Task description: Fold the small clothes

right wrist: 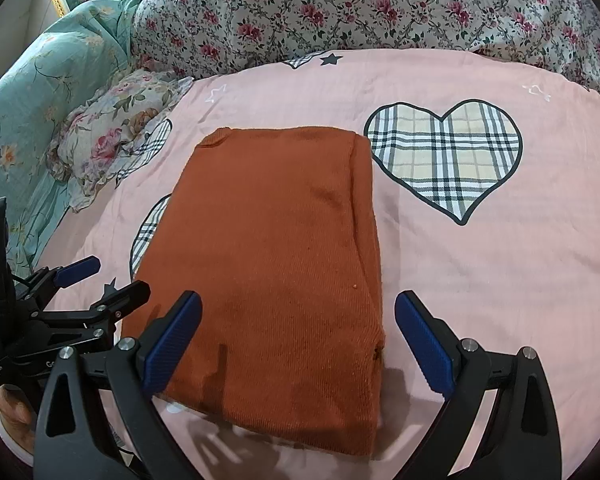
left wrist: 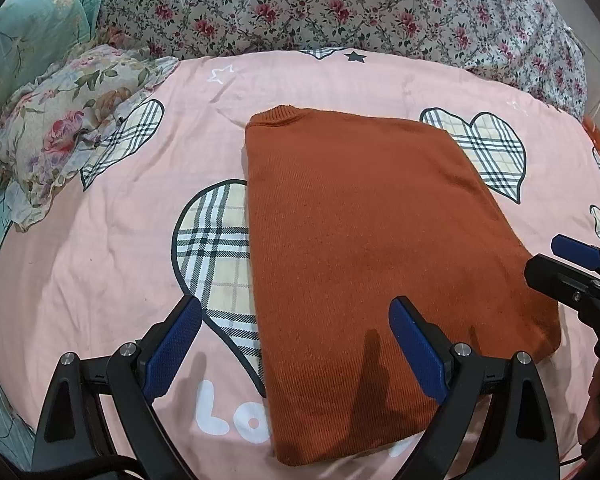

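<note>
Bedding fills both views: a teal floral quilt point(left wrist: 24, 40) at the upper left, a small floral pillow point(left wrist: 60, 132) below it at the left edge, and a rose-print duvet point(left wrist: 340, 8) across the top. Beneath them spreads a pink sheet point(left wrist: 100, 260) printed with plaid hearts. In the left wrist view the left gripper point(left wrist: 296, 344) sits at the bottom centre, its blue-padded jaws spread wide and holding nothing, straddling the near left edge of a rust-orange knit sweater point(left wrist: 360, 240), which lies folded into a flat rectangle in the middle of the sheet, collar toward the top. At the right edge, the right gripper point(left wrist: 572, 264) is only partly in view there. Seen from the right wrist view, the right gripper point(right wrist: 298, 340) is equally wide open and empty, above the sweater's near right corner.
</note>
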A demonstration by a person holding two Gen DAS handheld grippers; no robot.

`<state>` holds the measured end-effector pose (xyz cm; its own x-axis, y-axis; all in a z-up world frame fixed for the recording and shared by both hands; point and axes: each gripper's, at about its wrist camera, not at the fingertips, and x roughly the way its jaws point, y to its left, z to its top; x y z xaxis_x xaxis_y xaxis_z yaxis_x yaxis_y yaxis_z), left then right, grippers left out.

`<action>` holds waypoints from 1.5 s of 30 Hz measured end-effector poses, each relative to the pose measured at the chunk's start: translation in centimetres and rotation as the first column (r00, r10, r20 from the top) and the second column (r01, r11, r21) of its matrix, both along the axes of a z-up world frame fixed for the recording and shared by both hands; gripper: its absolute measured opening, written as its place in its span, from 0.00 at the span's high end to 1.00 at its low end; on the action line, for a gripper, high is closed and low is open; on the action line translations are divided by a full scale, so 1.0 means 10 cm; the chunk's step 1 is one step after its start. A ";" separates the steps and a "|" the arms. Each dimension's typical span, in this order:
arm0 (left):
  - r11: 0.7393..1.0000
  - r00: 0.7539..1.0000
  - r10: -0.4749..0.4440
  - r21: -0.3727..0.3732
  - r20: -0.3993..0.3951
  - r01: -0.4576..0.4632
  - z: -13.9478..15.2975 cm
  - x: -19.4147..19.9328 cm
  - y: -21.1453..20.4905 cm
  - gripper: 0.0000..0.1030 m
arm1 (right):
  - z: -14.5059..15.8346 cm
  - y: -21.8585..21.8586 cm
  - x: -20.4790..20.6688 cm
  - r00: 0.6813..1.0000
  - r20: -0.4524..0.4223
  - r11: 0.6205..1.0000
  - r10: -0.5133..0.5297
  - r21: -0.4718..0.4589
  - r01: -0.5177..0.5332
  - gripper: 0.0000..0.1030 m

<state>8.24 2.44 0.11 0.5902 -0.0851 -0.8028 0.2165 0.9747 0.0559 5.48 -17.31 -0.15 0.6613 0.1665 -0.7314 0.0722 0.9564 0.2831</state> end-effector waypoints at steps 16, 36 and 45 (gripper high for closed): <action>1.000 1.000 -0.004 0.008 0.003 0.004 0.01 0.03 -0.02 0.08 | 0.02 -0.01 0.04 1.000 0.003 1.000 -0.002 0.001 0.002 0.06; 1.000 1.000 0.000 0.027 0.015 -0.001 0.02 0.09 -0.04 0.08 | 0.02 -0.05 0.10 1.000 0.009 1.000 -0.013 0.002 0.013 0.06; 0.999 1.000 -0.010 0.038 0.025 0.009 0.03 0.06 -0.08 0.08 | 0.01 -0.06 0.09 1.000 0.010 1.000 -0.013 0.001 0.013 0.06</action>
<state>8.87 1.64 0.43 0.6094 -0.0608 -0.7905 0.2240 0.9696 0.0982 6.38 -17.86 -0.04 0.6706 0.1587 -0.7247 0.0819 0.9551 0.2849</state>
